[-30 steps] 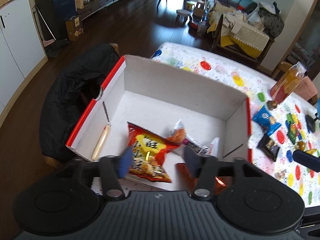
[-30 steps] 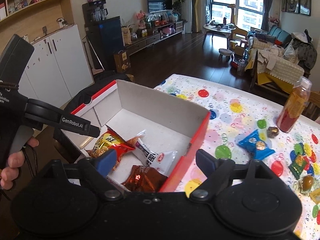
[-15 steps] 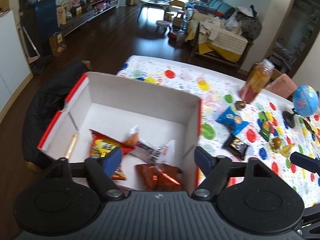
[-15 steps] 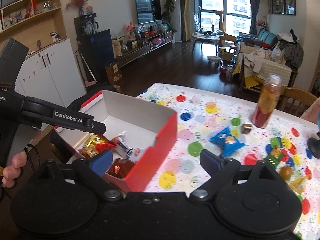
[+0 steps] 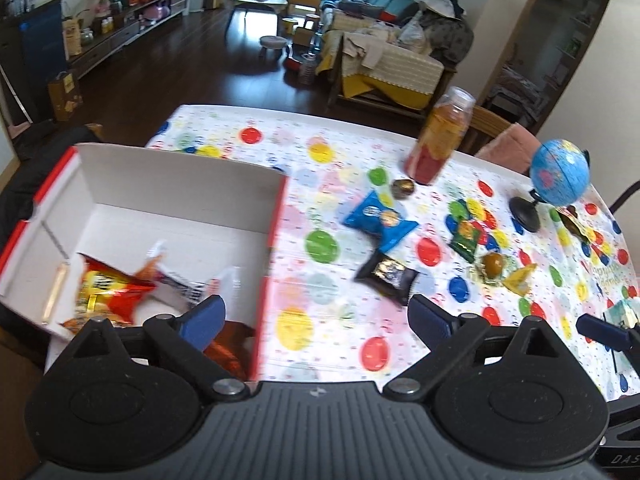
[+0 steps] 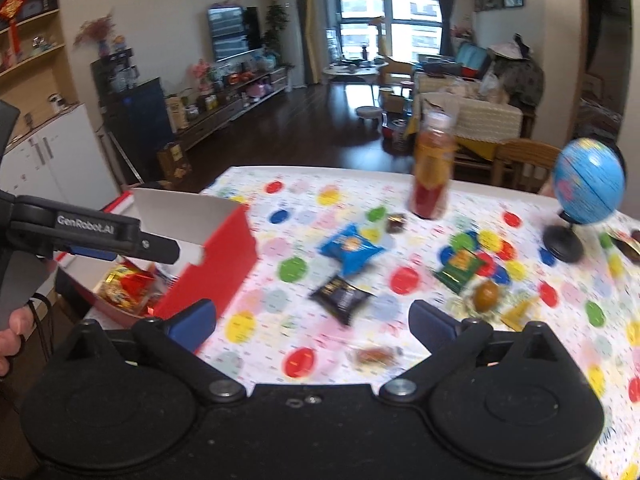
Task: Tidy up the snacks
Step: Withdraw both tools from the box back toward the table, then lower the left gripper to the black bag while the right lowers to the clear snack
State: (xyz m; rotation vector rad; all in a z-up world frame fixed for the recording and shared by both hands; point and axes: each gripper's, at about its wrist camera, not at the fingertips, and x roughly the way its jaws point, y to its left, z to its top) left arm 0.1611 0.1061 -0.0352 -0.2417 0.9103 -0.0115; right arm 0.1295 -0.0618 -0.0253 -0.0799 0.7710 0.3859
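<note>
A red-and-white cardboard box sits at the table's left end and holds a red-yellow snack bag and other packets. Loose on the dotted tablecloth lie a blue packet, a black packet, a green packet and small wrapped sweets. My left gripper is open and empty, over the box's right wall. My right gripper is open and empty, just short of the black packet.
A juice bottle stands at the table's far side. A small blue globe stands at the right. A wooden chair is behind the table. A dark-covered chair is left of the box.
Both grippers have swung right, from over the box toward the loose snacks on the tablecloth. The left gripper's fingers have opened wider. Both stay empty.
</note>
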